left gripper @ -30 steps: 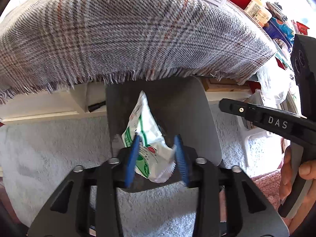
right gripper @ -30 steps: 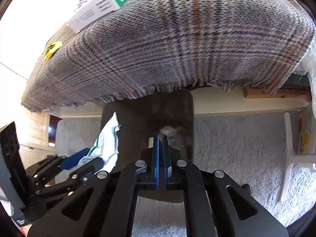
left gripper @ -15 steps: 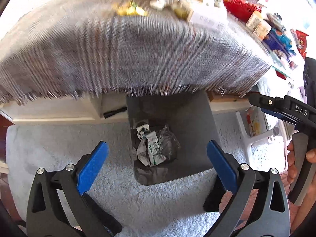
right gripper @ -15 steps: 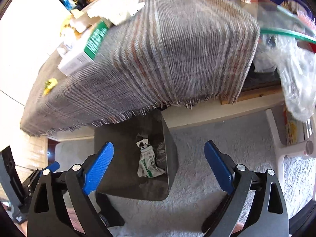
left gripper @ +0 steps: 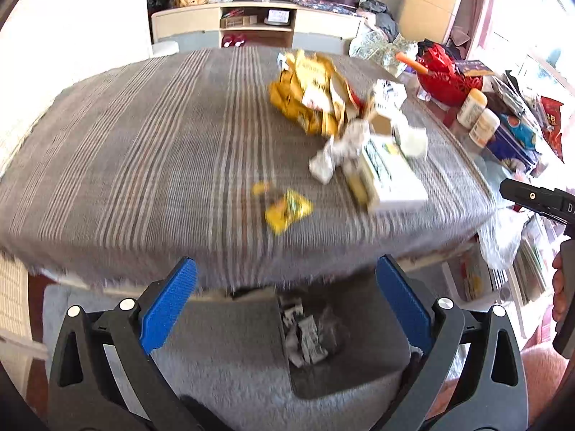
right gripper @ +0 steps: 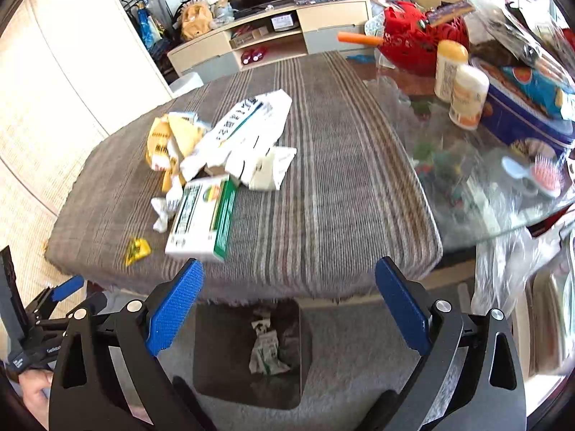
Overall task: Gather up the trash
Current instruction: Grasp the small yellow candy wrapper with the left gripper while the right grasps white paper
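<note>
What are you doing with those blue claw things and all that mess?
A person is clearing trash off the table into the dark bin on the floor. Both the left gripper and the right gripper are open and empty. Some wrappers lie in the bin. A white-and-green box, yellow wrappers and torn packets wait on the table.

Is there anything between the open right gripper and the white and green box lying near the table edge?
Nothing visible. The right gripper is opening and empty, and only bare striped cloth lies between it and the box.
</note>
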`<state>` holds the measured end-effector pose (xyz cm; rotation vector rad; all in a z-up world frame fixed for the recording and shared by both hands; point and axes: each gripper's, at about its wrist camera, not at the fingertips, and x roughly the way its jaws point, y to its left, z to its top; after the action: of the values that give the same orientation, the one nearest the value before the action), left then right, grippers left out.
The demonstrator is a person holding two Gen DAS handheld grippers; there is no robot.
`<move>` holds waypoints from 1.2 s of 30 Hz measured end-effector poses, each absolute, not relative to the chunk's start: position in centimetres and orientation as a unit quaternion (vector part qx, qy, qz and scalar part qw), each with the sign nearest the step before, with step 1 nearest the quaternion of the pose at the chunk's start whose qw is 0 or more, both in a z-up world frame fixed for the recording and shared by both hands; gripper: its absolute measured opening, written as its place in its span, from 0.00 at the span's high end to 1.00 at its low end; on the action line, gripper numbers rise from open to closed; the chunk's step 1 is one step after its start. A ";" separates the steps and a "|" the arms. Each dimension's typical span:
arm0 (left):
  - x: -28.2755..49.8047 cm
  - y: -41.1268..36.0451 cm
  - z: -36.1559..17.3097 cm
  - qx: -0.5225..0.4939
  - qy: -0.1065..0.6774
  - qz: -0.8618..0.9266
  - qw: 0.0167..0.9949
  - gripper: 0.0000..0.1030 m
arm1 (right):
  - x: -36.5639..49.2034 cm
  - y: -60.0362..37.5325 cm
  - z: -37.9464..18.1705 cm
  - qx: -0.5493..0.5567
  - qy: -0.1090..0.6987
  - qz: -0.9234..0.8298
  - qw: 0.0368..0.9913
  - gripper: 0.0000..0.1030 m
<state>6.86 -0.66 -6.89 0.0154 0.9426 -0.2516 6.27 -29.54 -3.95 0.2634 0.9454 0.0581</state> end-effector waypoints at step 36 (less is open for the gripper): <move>13.8 -3.8 -10.9 0.072 0.488 -0.137 0.859 0.82 | 18.0 -27.9 -9.1 0.128 0.484 0.044 0.865 0.85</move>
<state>13.80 -3.75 -10.87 0.1507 1.0243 -0.2884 18.01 -27.93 -9.11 0.2678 1.0131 0.0921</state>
